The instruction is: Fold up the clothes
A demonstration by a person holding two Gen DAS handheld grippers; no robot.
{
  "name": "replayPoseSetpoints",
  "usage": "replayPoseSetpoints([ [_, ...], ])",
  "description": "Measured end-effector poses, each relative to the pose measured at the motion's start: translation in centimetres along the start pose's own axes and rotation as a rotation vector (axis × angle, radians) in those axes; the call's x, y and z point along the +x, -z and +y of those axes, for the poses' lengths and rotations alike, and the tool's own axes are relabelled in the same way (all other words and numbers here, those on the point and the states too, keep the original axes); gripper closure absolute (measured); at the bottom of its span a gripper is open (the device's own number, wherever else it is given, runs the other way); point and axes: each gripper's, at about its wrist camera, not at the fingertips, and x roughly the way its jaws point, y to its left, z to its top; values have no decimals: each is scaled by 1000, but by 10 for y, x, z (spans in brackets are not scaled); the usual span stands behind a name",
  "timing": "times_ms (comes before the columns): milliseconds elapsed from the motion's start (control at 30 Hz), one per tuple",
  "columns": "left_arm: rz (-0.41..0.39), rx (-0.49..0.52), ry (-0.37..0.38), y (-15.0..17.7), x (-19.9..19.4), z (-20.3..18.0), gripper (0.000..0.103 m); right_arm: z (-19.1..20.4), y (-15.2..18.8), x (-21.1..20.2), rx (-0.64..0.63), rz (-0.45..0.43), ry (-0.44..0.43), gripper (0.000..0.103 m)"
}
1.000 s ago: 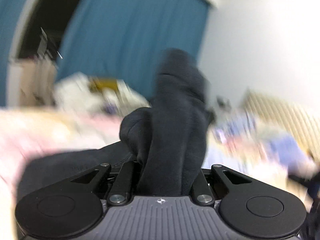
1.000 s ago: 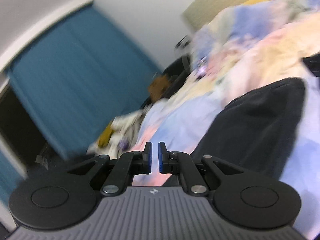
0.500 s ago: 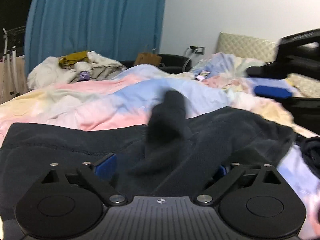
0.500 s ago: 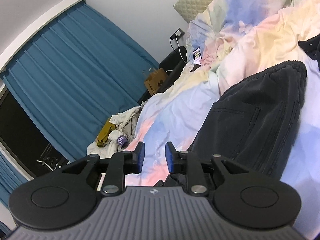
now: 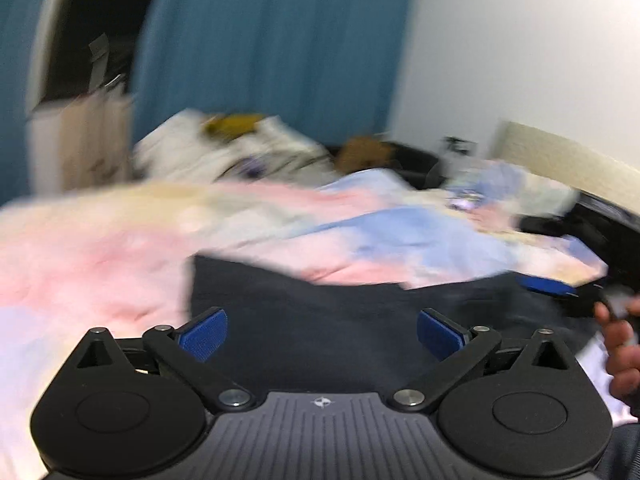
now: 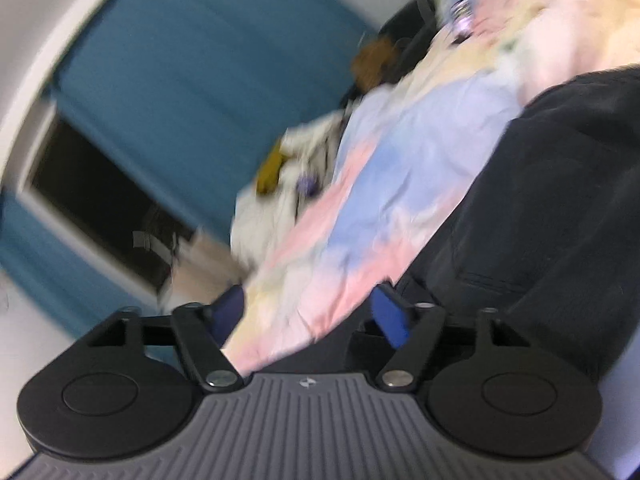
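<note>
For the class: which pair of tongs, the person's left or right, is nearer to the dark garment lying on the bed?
Left. The left tongs, opening and empty, hang directly over the dark garment. The right tongs, also opening and empty, sit over the pastel duvet beside the garment's edge.

You face teal curtain (image 5: 272,60); dark window (image 5: 88,40) left of it, white wall (image 5: 520,48) right, pastel bed (image 5: 120,248) below.
</note>
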Motion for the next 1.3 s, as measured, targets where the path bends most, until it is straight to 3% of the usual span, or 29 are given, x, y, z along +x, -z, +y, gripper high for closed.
replayPoseSetpoints([
  [100, 45, -121, -35, 7, 8, 41, 1, 0, -20, 34, -169, 114, 102, 6],
  [167, 89, -181, -55, 10, 18, 63, 1, -9, -30, 55, -187, 189, 153, 6],
  [300, 174, -273, -43, 14, 41, 90, 1, -31, -30, 94, -131, 354, 115, 6],
  [467, 204, -183, -49, 13, 56, 86, 1, -41, -6, 127, -194, 528, 130, 5],
  [567, 220, -181, -43, 13, 63, 86, 1, -42, 6, 137, -296, 608, 132, 2],
  [667, 247, -232, -30, 15, 69, 88, 1, -44, 10, 138, -315, 622, 127, 2],
  [733, 251, -237, -24, 16, 73, 88, 1, -43, 11, 135, -303, 617, 111, 9],
  [800, 254, -239, -23, 18, 78, 87, 1, -44, 13, 131, -272, 622, 68, 58],
  [933, 257, -245, -13, 19, 82, 87, 0, -34, 21, 118, -346, 570, 73, 62],
  [1067, 259, -253, 3, 20, 83, 87, 0, -32, 18, 104, -318, 512, 39, 90],
  [1300, 235, -302, 65, 23, 77, 94, 0, -2, -12, 59, -363, 348, -58, 91],
])
